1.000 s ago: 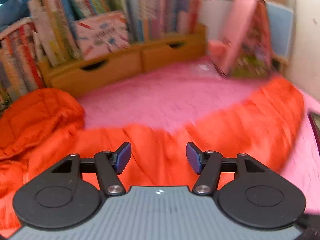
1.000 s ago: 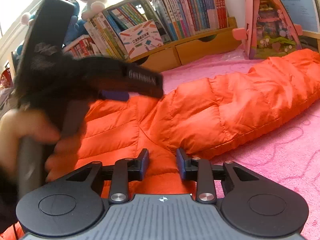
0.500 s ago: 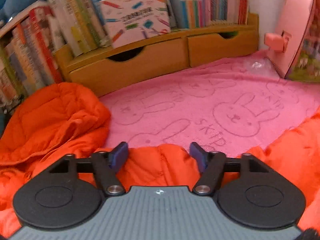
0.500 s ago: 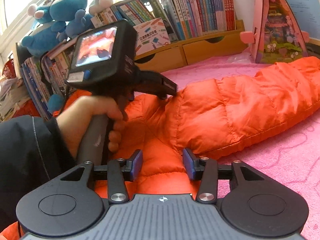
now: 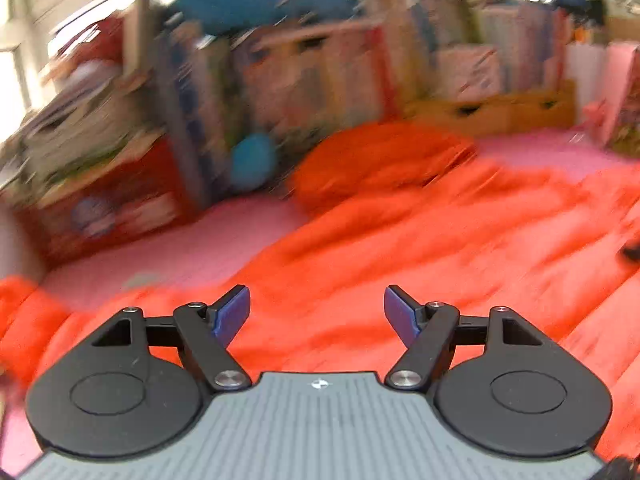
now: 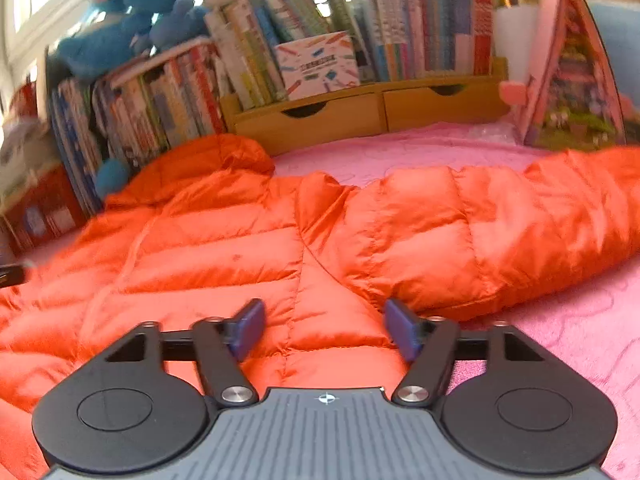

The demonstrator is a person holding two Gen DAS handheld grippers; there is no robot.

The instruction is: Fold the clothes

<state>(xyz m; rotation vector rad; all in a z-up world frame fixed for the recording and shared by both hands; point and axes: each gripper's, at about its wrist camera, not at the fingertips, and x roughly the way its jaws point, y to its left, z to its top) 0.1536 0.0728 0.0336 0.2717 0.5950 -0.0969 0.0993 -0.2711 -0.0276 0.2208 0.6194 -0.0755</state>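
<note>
An orange quilted puffer jacket (image 6: 248,248) lies spread on a pink blanket (image 6: 580,320), its hood (image 6: 208,160) toward the bookshelf and one sleeve (image 6: 520,232) stretched to the right. My right gripper (image 6: 324,326) hovers open over the jacket's lower body with nothing between its fingers. In the left wrist view, which is heavily blurred, the jacket (image 5: 400,264) fills the right and centre. My left gripper (image 5: 316,312) is open just above the fabric, holding nothing.
A wooden shelf with two drawers (image 6: 360,112) and rows of books (image 6: 420,24) lines the back. Blue plush toys (image 6: 132,8) sit on top. A pink toy house (image 6: 572,80) stands at the back right. More books (image 5: 100,184) stand at the left.
The left gripper has swung sharply left and out of the right wrist view, along with the hand holding it. The right gripper's jaws have widened. The jacket lies as before.
</note>
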